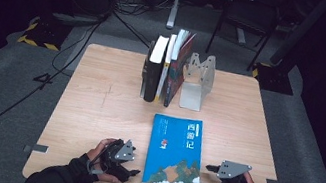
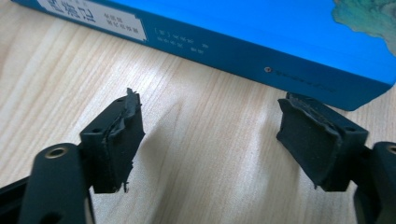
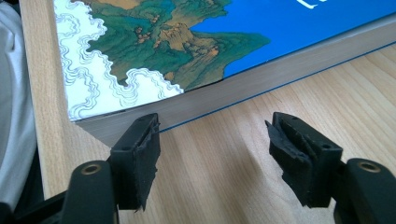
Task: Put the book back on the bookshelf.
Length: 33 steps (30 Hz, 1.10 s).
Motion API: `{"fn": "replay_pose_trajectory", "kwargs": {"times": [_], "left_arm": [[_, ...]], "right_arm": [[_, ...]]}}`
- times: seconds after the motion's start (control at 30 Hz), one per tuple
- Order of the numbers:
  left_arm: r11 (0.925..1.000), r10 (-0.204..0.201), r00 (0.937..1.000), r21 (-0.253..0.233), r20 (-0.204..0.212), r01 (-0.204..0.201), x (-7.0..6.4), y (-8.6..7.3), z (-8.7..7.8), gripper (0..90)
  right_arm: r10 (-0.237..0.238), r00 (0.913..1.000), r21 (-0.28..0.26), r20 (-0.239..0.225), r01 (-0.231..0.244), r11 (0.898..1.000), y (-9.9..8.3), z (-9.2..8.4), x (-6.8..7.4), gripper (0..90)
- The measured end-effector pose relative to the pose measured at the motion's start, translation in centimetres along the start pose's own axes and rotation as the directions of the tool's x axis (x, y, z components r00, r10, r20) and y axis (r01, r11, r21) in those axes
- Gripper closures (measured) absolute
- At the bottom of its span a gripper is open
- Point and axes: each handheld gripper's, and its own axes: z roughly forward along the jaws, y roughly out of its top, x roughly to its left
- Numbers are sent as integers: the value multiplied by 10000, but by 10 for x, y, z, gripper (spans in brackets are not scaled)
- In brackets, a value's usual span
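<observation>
A person's two hands, each holding a black two-jaw gripper, rest low over a pale wooden table (image 1: pixel 100 90) on either side of a blue book (image 1: pixel 176 152) lying flat near the table's front edge. The left gripper (image 1: pixel 132 171) sits just left of the book's near left corner, its jaws pointing toward the spine. In the left gripper view its jaws stand wide apart with bare wood between them; the worn black pads (image 2: pixel 122 140) touch nothing, and the book's blue spine with its white label runs just beyond the jaw tips. The gripper is open and holds nothing.

Ahead of both grippers, at the far side of the table, a row of upright books (image 1: pixel 165 66) leans between the arms of a metal bookend (image 1: pixel 197 80), well apart from the flat book.

The right gripper (image 1: pixel 207 177) sits just right of the book's near right corner, jaws pointing at the page edge. In the right gripper view its jaws are also spread, with only table wood between them; one pad (image 3: pixel 142 156) is very close to the book's corner, where the cover shows white clouds and green mountains, though whether it touches cannot be told. The other pad is clear of the book. This gripper, too, is open and empty. The book lies between the two grippers, flat on the table, cover up.
</observation>
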Motion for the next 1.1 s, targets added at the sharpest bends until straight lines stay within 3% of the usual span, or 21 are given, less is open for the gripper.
{"fn": "replay_pose_trajectory", "kwargs": {"times": [0.07, 0.37, 0.53, 0.73, 0.93, 1.1], "left_arm": [[9998, -183, 9996, -8, 217, 183, 4, -1, 1, 187], [10000, -56, 9992, -43, 403, 58, 7, -1, 2, 168], [9984, -131, 9996, 548, 237, 118, 9, 4, -1, 168], [9972, -38, 9991, 751, 428, 6, 6, 7, 0, 175], [9970, 25, 9989, 771, 463, -61, 3, 8, 0, 175], [9981, -195, 9983, 599, 542, 163, 1, 11, -1, 184]], "right_arm": [[-60, 9999, -32, 121, 60, 10000, 1, 0, 0, 334], [34, 9994, -513, 340, -17, 9987, 5, -4, 0, 338], [-59, 9992, -750, 392, 89, 9971, 10, -2, 1, 335], [159, 9988, -1281, 463, -98, 9917, 15, -3, -1, 319], [186, 9983, -1409, 561, -106, 9900, 17, -3, 0, 316], [207, 9976, -1657, 659, -95, 9861, 21, -5, 0, 310]]}}
